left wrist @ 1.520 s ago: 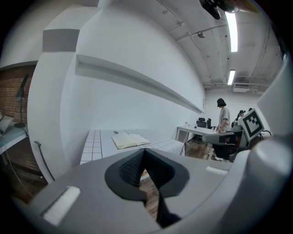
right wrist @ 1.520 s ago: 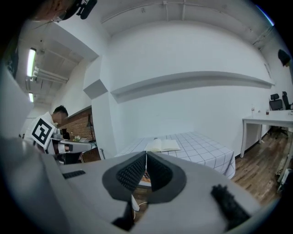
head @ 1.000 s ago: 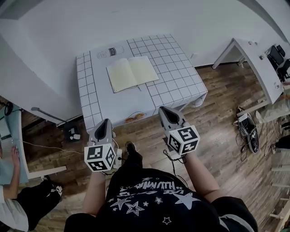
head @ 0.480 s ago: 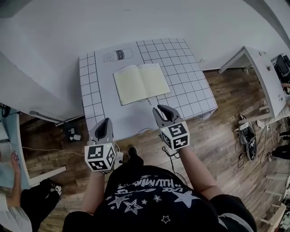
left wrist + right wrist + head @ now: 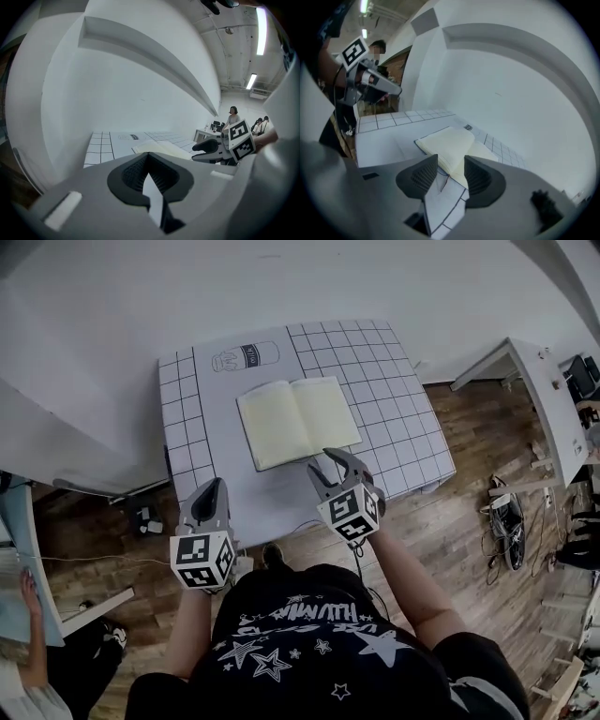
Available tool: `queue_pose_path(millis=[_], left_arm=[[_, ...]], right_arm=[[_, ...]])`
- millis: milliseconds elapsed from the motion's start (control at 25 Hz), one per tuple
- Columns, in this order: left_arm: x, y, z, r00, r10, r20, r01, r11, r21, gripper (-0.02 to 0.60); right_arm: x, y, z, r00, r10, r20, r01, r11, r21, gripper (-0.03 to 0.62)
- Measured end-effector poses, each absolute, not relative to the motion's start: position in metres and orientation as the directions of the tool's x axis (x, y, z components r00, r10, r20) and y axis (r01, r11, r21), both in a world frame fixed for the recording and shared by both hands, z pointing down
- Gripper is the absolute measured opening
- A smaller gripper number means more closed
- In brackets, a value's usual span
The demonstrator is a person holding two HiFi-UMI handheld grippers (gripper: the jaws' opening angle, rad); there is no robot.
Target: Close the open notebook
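left gripper point(image 5: 210, 491) is held shut, empty, at the table's point(image 5: 184, 418) near edge. open notebook point(image 5: 298, 420) is laid flat mid-table. right gripper point(image 5: 330, 461) (jaws just opened, nothing between) is aimed at its near edge; a lone page could be caught and creased.

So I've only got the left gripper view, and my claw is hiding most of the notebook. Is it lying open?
Observer: Yes. The notebook lies flat and wide open, and both pages are blank.
Operator: Is the other claw holding it?
Observer: No. The right claw has just been opening. Its jaws stand apart and pinch nothing, right by the notebook's near edge.
Operator: Which bit is it aiming at?
Observer: The fold between the two pages. In the right gripper view it lines up with the gap between the jaws.
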State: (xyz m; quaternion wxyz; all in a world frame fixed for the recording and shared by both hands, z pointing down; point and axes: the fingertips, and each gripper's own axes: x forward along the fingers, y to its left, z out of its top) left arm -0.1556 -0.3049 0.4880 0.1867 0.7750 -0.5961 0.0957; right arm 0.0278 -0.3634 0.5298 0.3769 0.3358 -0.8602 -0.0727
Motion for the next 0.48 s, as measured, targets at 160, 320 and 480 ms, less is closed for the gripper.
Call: queue_pose_path(millis=[160,320,480], left_arm=[[-0.164,-0.310,0.492,0.265,-0.888,0.376,-0.961,-0.212,0.178,0.009],[-0.166,-0.308,0.496,0.257,-0.885,0.388,-0.963,-0.201,0.181,0.009],[-0.173,-0.308,0.500,0.228,-0.888,0.400,-0.969,-0.165,0.186,0.009]], right_arm=[[0.019,-0.365,0.553,-0.448,-0.597,0.666,-0.370,0.802,0.470,0.183],[0.016,-0.367,0.573,-0.408,-0.573,0.711,-0.242,0.818,0.521,0.190],[0.013,-0.374,0.591,-0.375,-0.566,0.734,-0.144,0.818,0.557,0.193]])
